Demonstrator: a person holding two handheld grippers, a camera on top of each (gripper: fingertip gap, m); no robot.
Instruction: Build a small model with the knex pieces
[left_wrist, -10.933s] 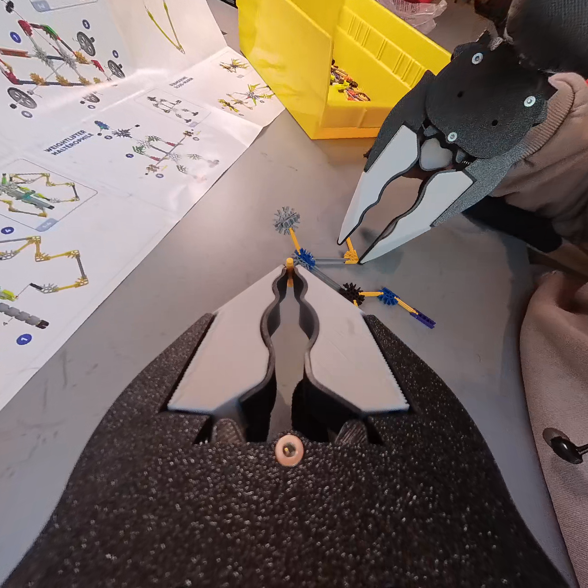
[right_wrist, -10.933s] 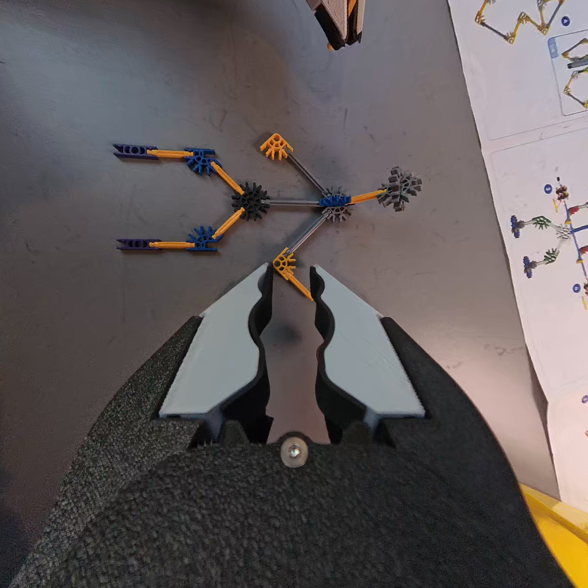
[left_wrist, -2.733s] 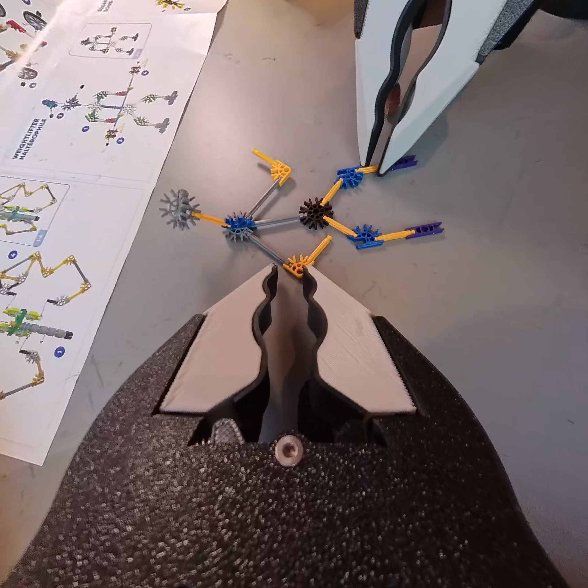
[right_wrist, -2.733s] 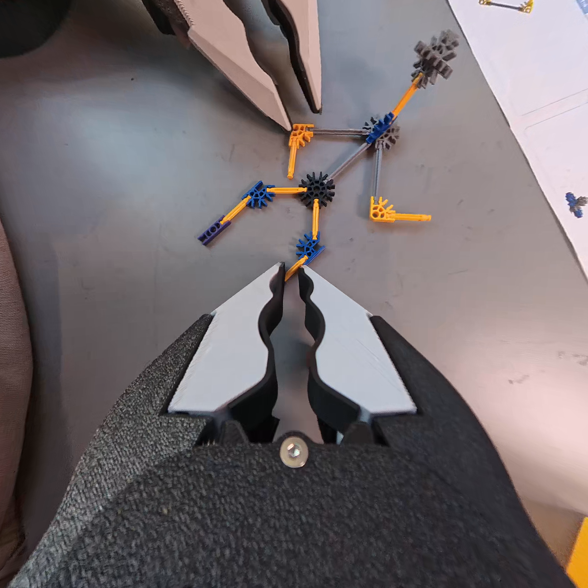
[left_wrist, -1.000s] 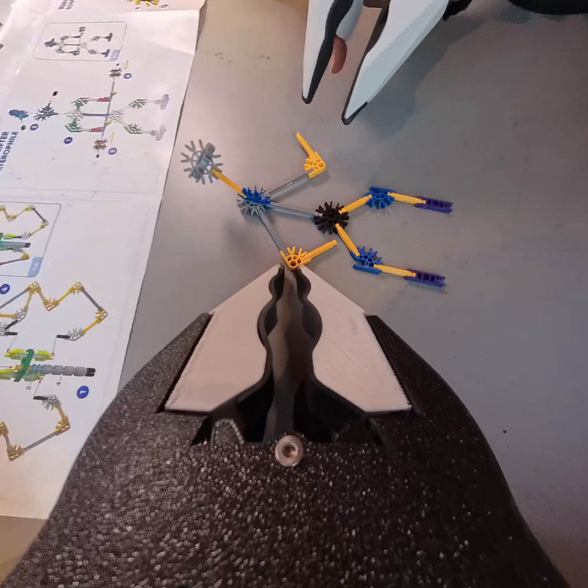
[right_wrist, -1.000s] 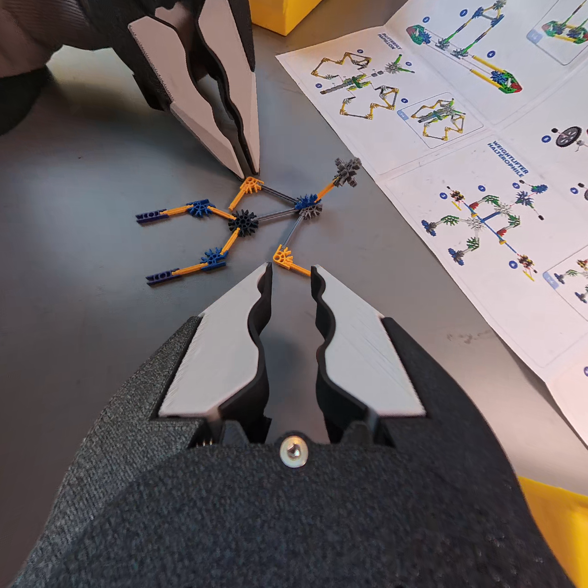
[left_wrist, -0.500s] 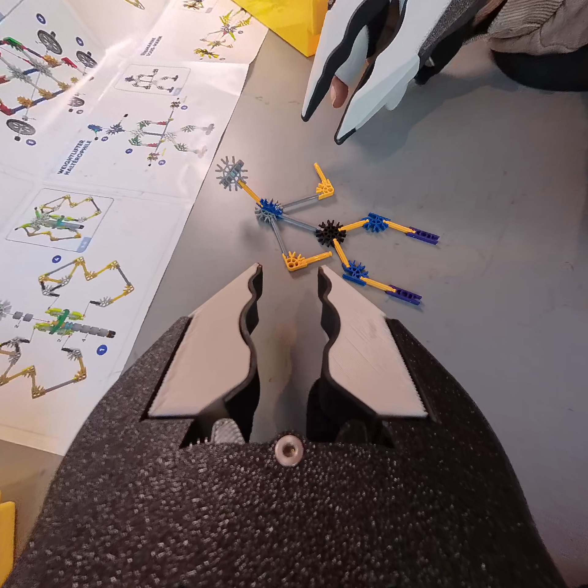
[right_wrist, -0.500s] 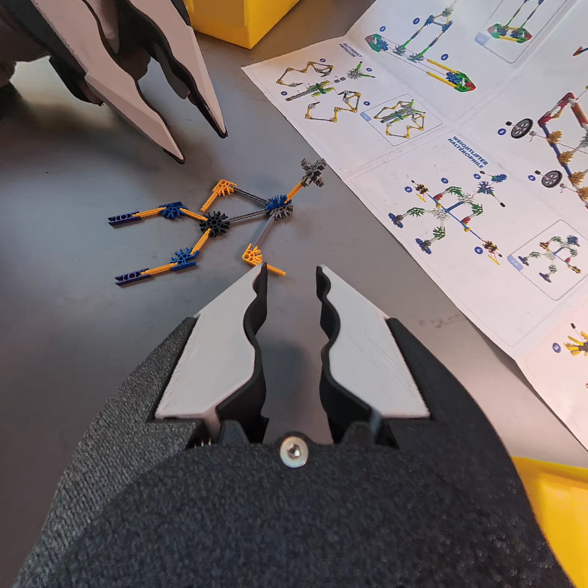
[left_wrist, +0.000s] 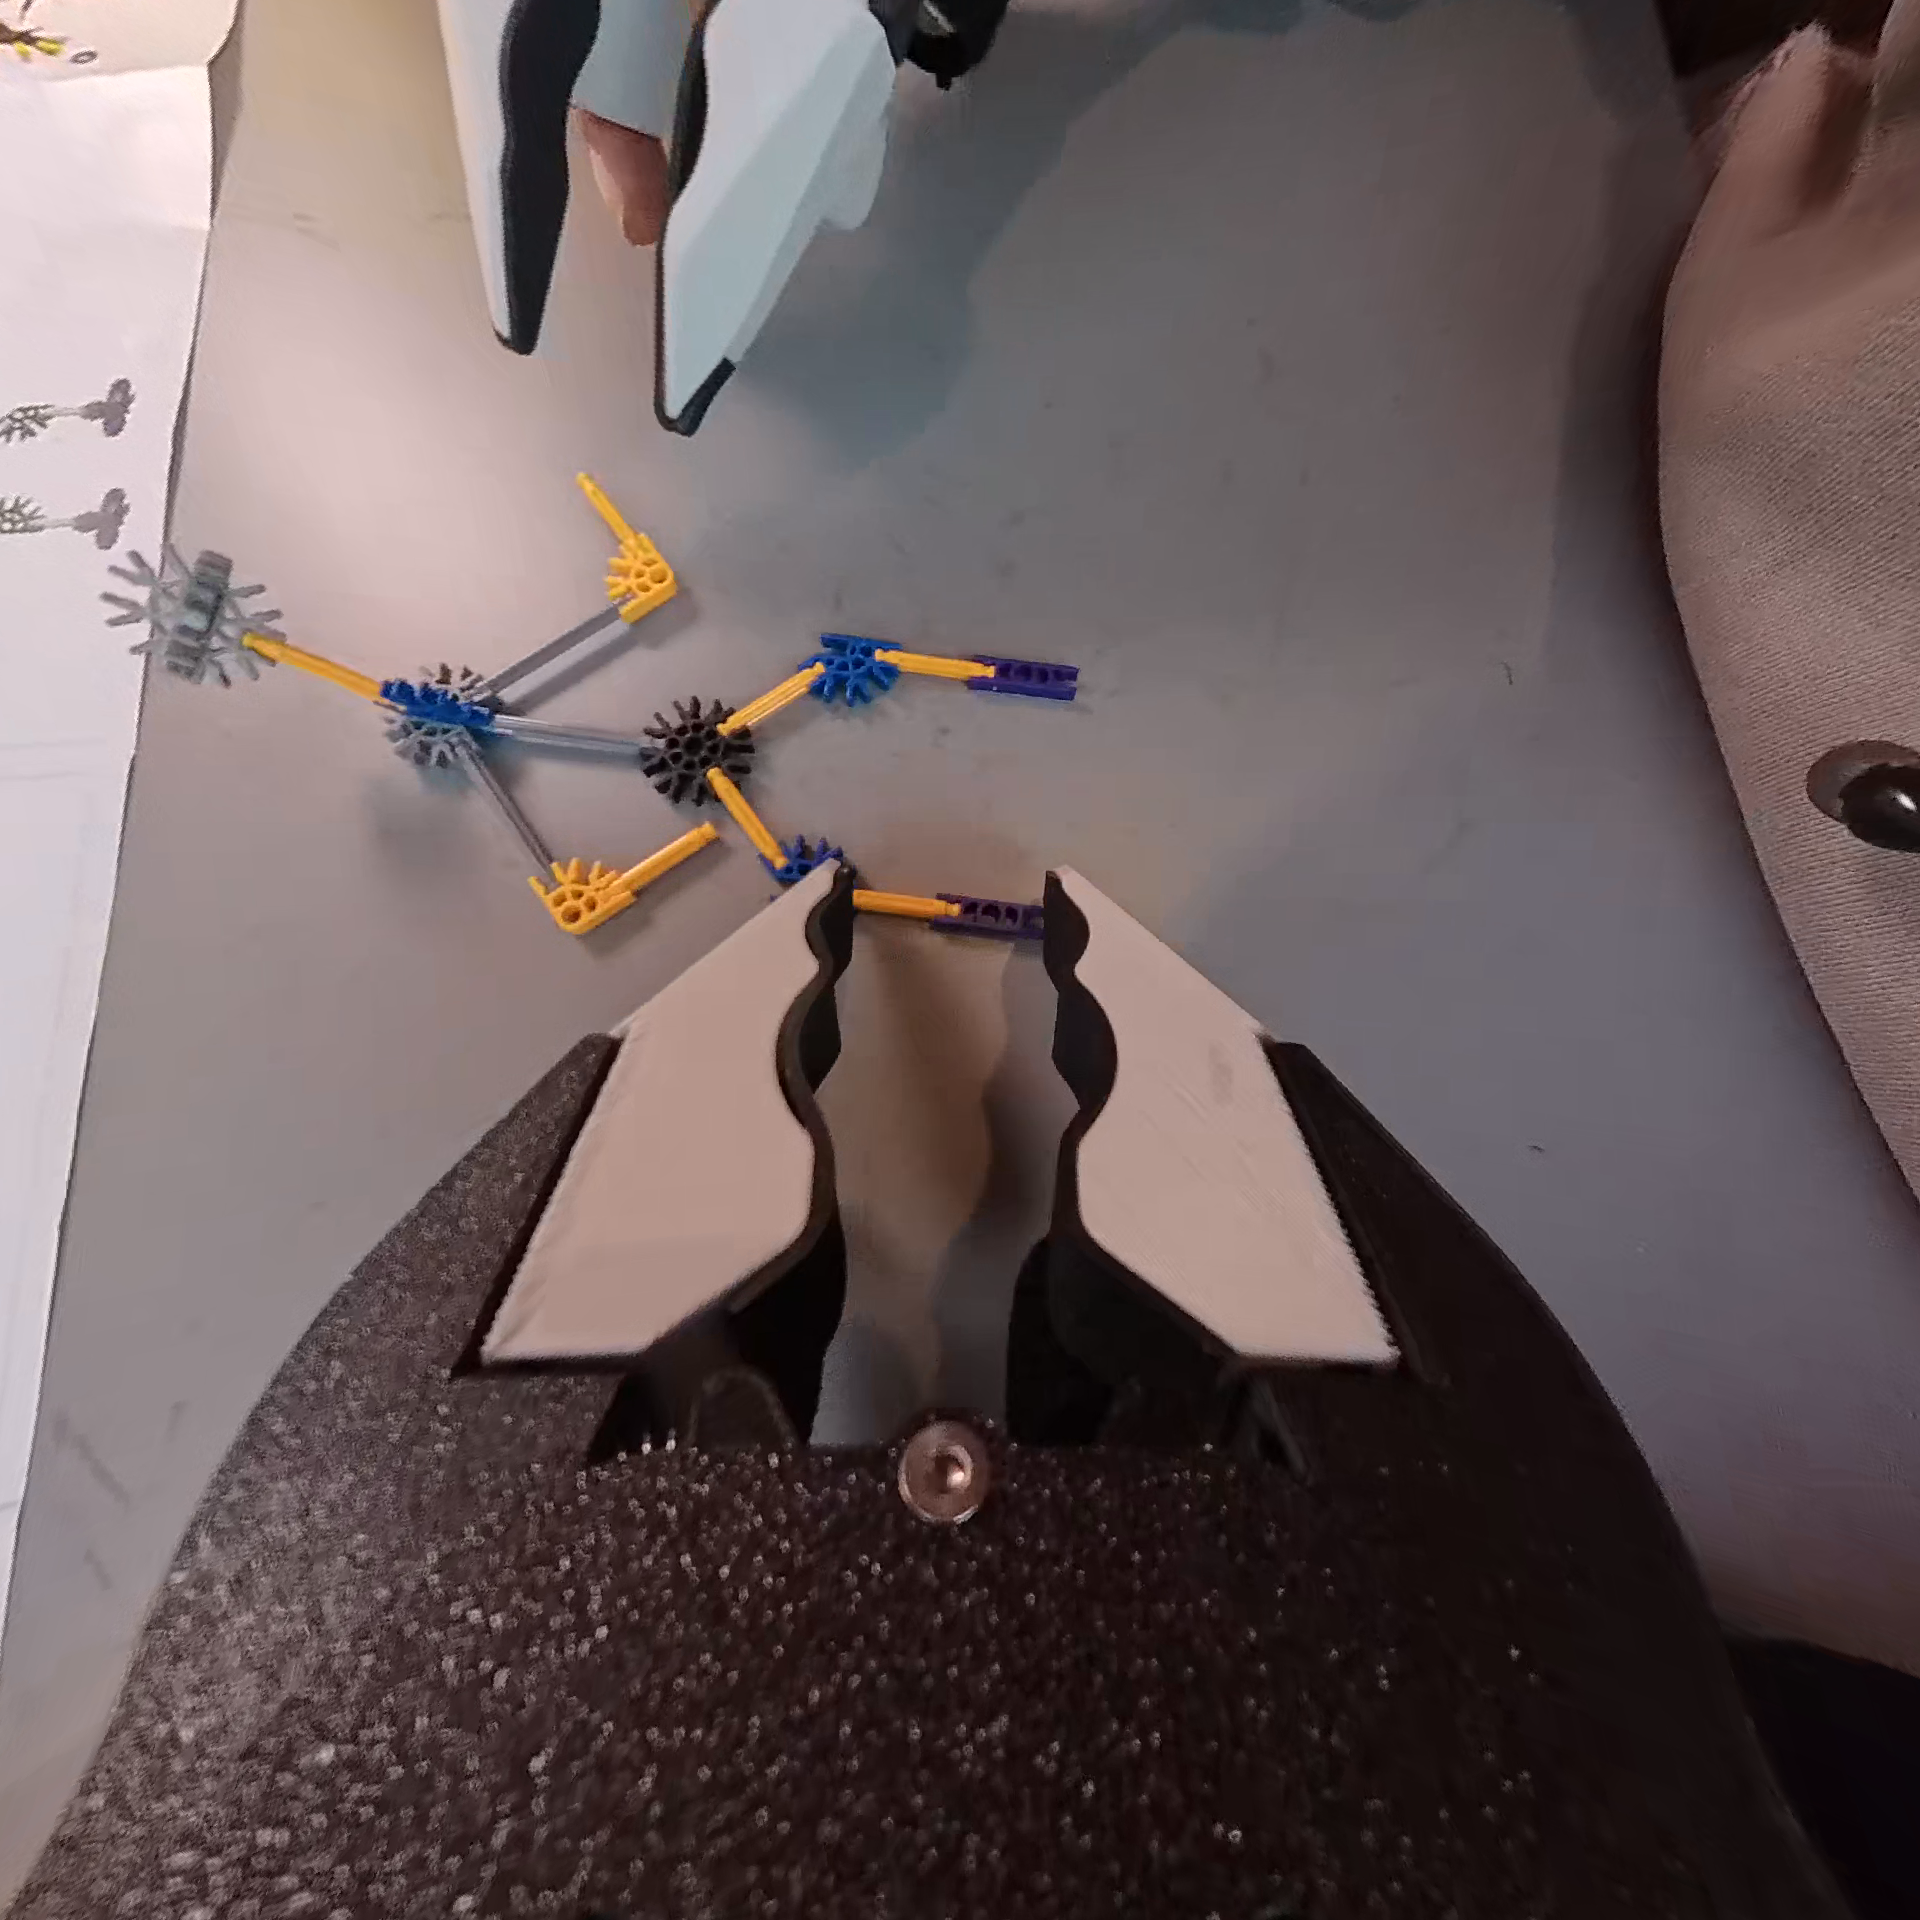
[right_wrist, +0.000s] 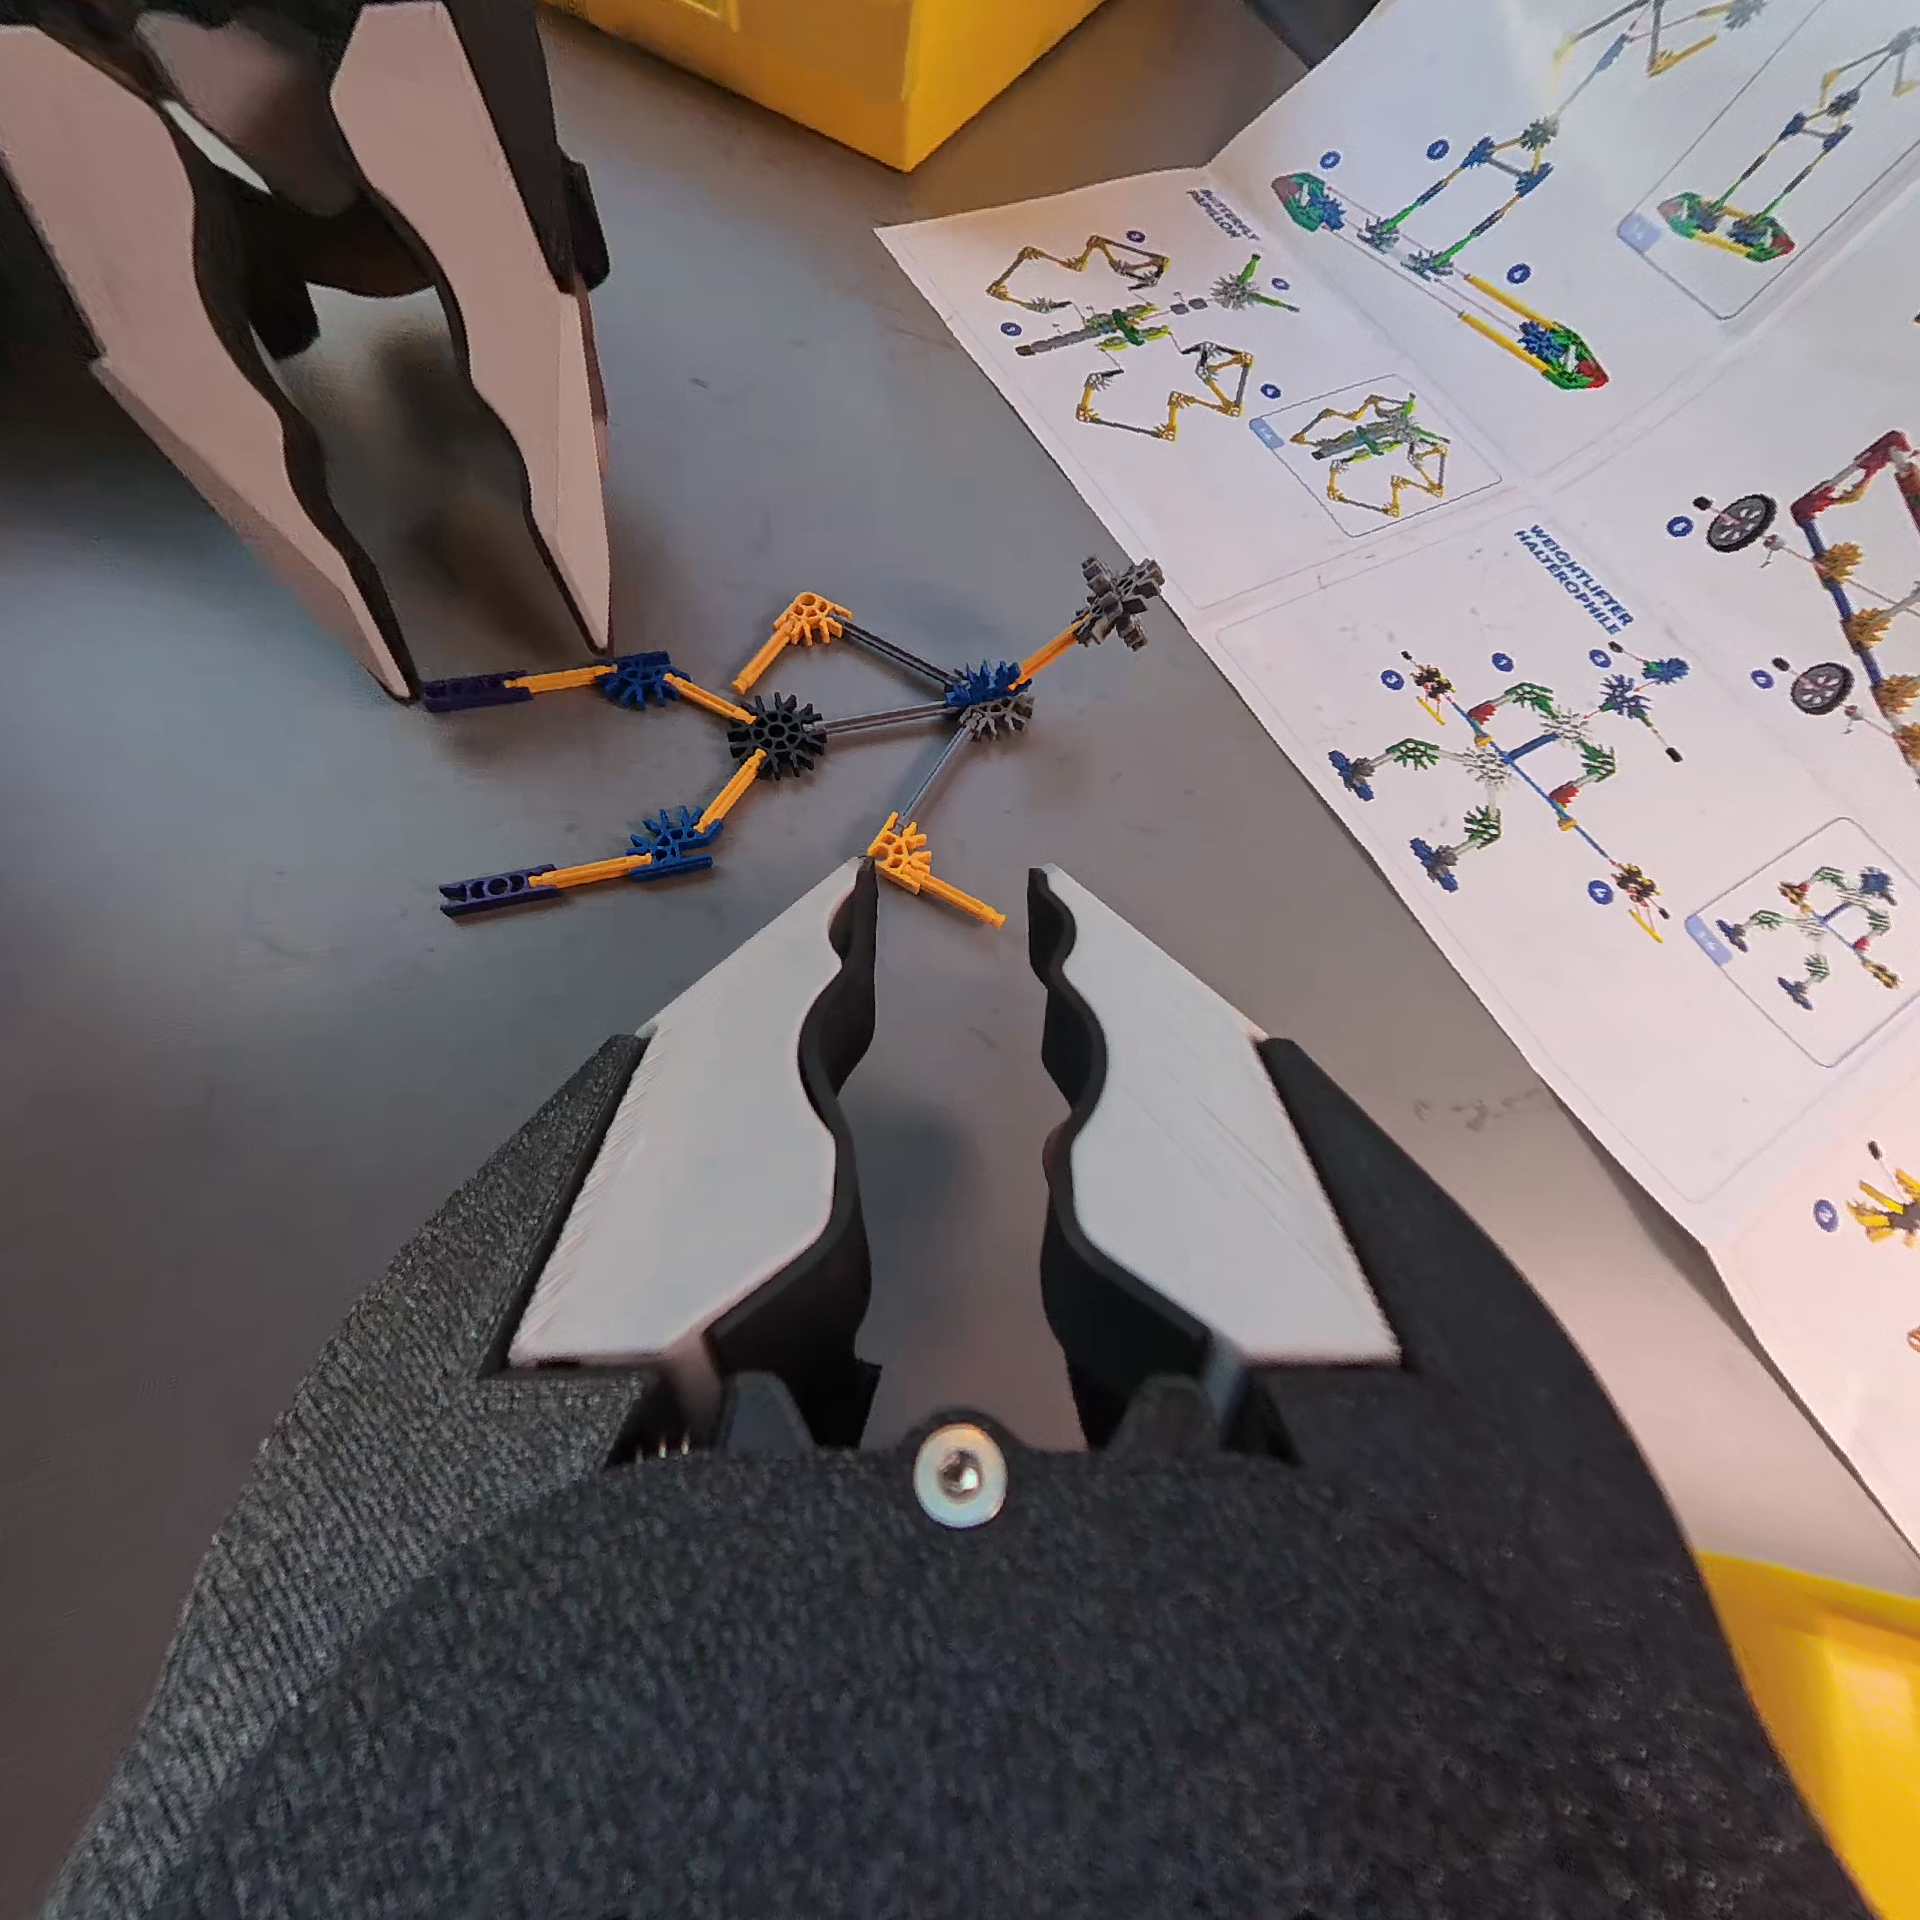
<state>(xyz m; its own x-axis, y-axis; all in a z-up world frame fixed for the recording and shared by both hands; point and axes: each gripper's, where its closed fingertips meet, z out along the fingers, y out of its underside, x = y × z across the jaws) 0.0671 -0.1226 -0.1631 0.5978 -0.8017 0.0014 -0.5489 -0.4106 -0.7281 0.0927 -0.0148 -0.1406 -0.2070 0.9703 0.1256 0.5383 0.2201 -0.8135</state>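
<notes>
while both tongs stand parted, nothing is gripped by either. the left gripper (left_wrist: 945, 899) is held wide over the grey tabletop (left_wrist: 1299, 499), its two tips straddling one leg of a flat rod-and-connector figure (left_wrist: 582, 727): the left tip is seen at the blue snowflake connector (left_wrist: 802, 860), the right tip just beside the purple end piece (left_wrist: 987, 914), and the short yellow rod (left_wrist: 896, 902) lies in the gap between them. whether the tips actually touch these parts cannot be told.

the right gripper (right_wrist: 948, 883) is likewise held apart, less widely, with nothing clamped. its left tip is seen right at the orange corner connector (right_wrist: 900, 847) on the figure's near arm, and the orange rod (right_wrist: 961, 902) from that connector lies across the gap between the tips.

the figure is laid flat on the tabletop, with a black round connector (right_wrist: 777, 736) at its middle, a grey-and-blue hub (right_wrist: 987, 698) joined to it by a grey rod, a dark grey snowflake head (right_wrist: 1117, 603) toward the paper, and a second free leg ending in a purple piece (right_wrist: 486, 888). a printed instruction sheet (right_wrist: 1507, 623) is spread beside the head end, close to it. a yellow bin (right_wrist: 883, 73) is seen farther back, and another yellow edge (right_wrist: 1829, 1704) at the lower right corner. a beige sleeve (left_wrist: 1787, 623) is seen at the right edge of the left wrist view.
</notes>
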